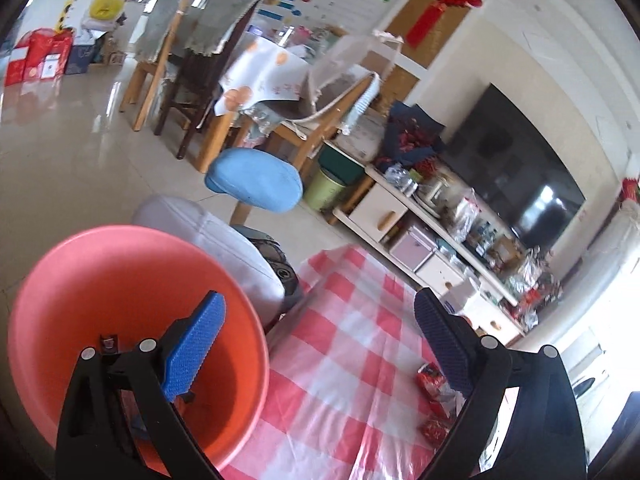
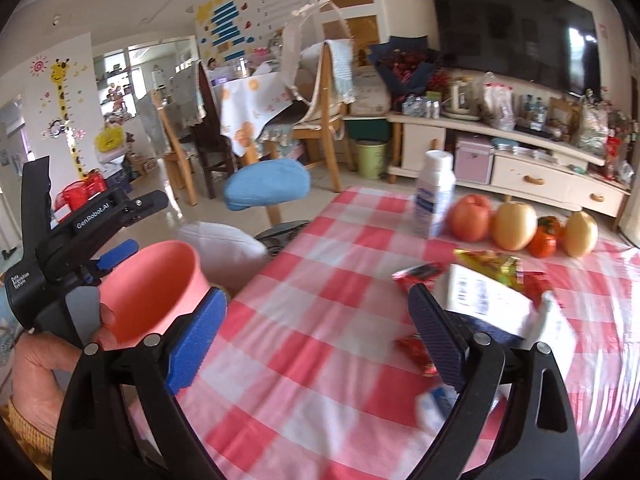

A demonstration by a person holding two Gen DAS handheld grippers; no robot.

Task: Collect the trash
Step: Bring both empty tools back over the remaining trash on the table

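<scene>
Several wrappers (image 2: 418,272) lay on the counter (image 2: 320,280) near the right claw (image 2: 316,340), its jaws apart; the left claw (image 1: 320,344) gaped beside the bin (image 1: 120,280). Next likely: grab one wrapper.

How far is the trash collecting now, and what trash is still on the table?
Little looks done: the pink bin shows only dark bits at its bottom. Both the left gripper and the right gripper are open with nothing between the fingers. Left: red wrappers, a white box and a gold wrapper on the checked tablecloth.
</scene>
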